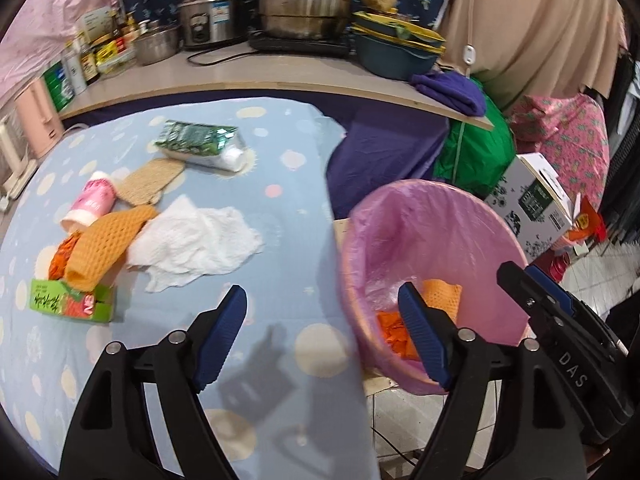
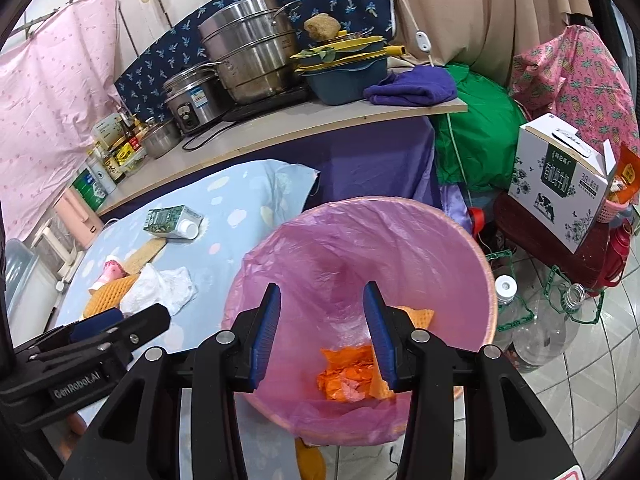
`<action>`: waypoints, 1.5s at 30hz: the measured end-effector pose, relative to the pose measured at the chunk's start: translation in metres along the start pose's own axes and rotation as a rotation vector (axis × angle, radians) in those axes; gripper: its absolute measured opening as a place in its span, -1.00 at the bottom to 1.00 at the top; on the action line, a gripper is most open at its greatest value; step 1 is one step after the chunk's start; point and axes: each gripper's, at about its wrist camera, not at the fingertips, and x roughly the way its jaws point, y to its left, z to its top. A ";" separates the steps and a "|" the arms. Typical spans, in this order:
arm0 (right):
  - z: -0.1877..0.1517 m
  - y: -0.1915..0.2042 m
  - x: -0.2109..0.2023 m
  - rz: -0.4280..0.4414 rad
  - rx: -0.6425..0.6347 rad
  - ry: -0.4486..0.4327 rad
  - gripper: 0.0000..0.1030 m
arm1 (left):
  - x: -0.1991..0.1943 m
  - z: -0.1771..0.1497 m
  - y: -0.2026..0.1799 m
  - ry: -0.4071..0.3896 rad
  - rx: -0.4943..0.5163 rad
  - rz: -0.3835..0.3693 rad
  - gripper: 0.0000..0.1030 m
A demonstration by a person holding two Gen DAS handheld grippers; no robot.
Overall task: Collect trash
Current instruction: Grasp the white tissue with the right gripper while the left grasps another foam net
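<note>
Left gripper (image 1: 322,334): jaws spread wide and empty, poised above the near edge of the blue spotted tablecloth (image 1: 280,148).
Right gripper (image 2: 320,334): jaws parted, nothing between them, hanging over the mouth of the pink-lined bin (image 2: 440,240).
Bin contents: crumpled orange wrapper (image 2: 346,372) and orange foam net (image 2: 422,318) at the bottom.
Trash on table: white tissue (image 1: 196,242), orange foam sleeve (image 1: 106,240), green carton (image 1: 198,140), pink bottle (image 1: 92,200), green box (image 1: 70,300); something orange, perhaps another wrapper (image 1: 60,258), tucked beneath the sleeve.
</note>
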 end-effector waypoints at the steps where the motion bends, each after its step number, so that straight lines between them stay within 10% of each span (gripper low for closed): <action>1: 0.000 0.005 0.001 0.007 -0.008 0.003 -0.18 | -0.001 0.000 0.008 0.001 -0.017 0.010 0.50; 16: -0.012 0.101 0.035 0.113 -0.138 0.070 -0.18 | -0.010 -0.010 0.149 0.011 -0.271 0.171 0.69; 29: -0.022 0.176 0.072 0.169 -0.235 0.135 -0.18 | 0.013 0.000 0.206 0.032 -0.372 0.125 0.66; 34: -0.019 0.189 0.088 0.167 -0.250 0.148 -0.15 | 0.027 0.006 0.209 0.066 -0.356 0.109 0.21; 39: -0.015 0.198 0.110 0.176 -0.243 0.176 -0.12 | 0.034 0.007 0.214 0.089 -0.345 0.083 -0.65; 45: -0.014 0.209 0.135 0.194 -0.238 0.204 -0.08 | 0.025 0.006 0.215 0.072 -0.330 0.080 -0.81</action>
